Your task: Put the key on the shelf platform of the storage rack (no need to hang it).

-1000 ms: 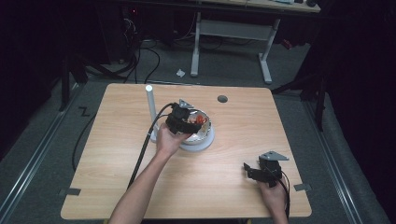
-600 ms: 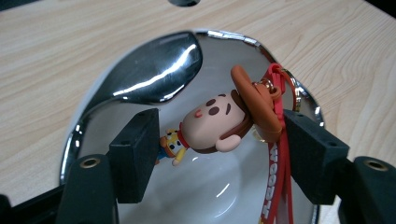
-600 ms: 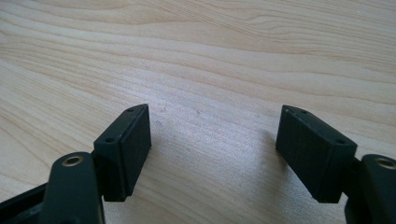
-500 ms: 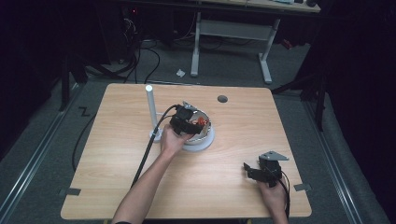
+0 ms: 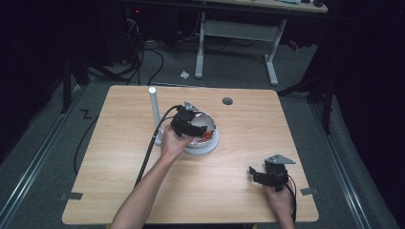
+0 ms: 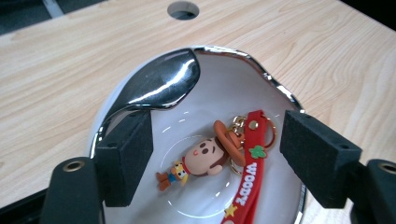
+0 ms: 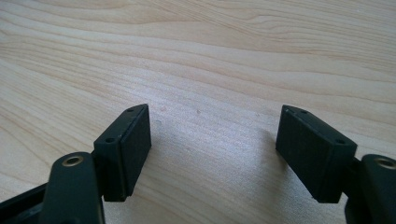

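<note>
A cowboy-figure keychain with a red strap lies loose in a white dish with a chrome rim. In the high view the dish sits mid-table with a bit of the red keychain showing. My left gripper hovers just above the dish, jaws open to either side of the figure, not touching it. From above, the left gripper covers the dish's left part. My right gripper is open and empty, low over bare wood, seen in the high view at the front right, right gripper.
A white upright post stands just left of the dish. A round hole sits in the tabletop behind the dish. The left gripper's black cable trails toward the table's front. Bare wood surrounds the right gripper.
The left hand and its gripper have drawn back slightly toward the person and left, over the dish. The right gripper has stayed in place.
</note>
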Action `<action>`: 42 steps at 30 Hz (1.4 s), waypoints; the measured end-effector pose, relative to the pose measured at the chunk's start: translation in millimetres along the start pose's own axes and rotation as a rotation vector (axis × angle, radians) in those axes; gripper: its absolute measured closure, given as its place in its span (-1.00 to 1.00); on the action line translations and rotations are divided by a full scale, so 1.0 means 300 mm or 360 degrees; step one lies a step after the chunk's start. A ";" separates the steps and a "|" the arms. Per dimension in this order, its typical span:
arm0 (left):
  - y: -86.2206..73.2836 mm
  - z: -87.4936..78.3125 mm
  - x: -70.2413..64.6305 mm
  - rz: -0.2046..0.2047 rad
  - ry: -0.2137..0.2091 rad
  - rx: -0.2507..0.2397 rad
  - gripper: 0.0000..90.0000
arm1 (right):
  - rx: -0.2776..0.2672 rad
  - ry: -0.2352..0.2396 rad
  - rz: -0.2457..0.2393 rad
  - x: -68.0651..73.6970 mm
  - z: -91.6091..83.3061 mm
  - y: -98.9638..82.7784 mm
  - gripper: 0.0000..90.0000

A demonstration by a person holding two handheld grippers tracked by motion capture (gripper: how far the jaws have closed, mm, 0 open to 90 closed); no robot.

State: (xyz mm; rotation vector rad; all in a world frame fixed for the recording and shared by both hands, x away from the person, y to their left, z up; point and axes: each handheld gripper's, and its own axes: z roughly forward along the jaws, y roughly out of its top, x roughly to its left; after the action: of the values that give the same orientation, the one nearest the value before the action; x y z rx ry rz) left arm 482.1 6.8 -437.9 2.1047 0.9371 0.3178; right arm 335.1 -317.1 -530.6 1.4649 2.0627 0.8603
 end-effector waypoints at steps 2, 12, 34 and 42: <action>-0.003 -0.019 -0.003 0.0000 -0.0016 -0.0019 -0.40 | 0.0000 0.0000 0.0000 0.000 0.000 0.000 -0.40; -0.028 -0.133 0.013 -0.0041 -0.0041 -0.0152 -0.32 | 0.0000 0.0000 -0.0001 0.000 0.000 0.000 -0.40; -0.149 -0.304 0.083 -0.0115 -0.0061 -0.0204 -0.42 | -0.0001 -0.0001 0.0001 0.000 0.000 0.000 -0.40; -0.187 -0.340 0.120 -0.0178 -0.0035 -0.0232 -0.42 | 0.0000 -0.0001 0.0001 0.000 0.000 0.000 -0.40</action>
State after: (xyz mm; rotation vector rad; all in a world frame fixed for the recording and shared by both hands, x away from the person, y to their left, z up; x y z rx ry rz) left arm 427.1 113.3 -416.5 1.9120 0.9846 0.2960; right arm 335.2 -317.2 -530.6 1.4658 2.0616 0.8604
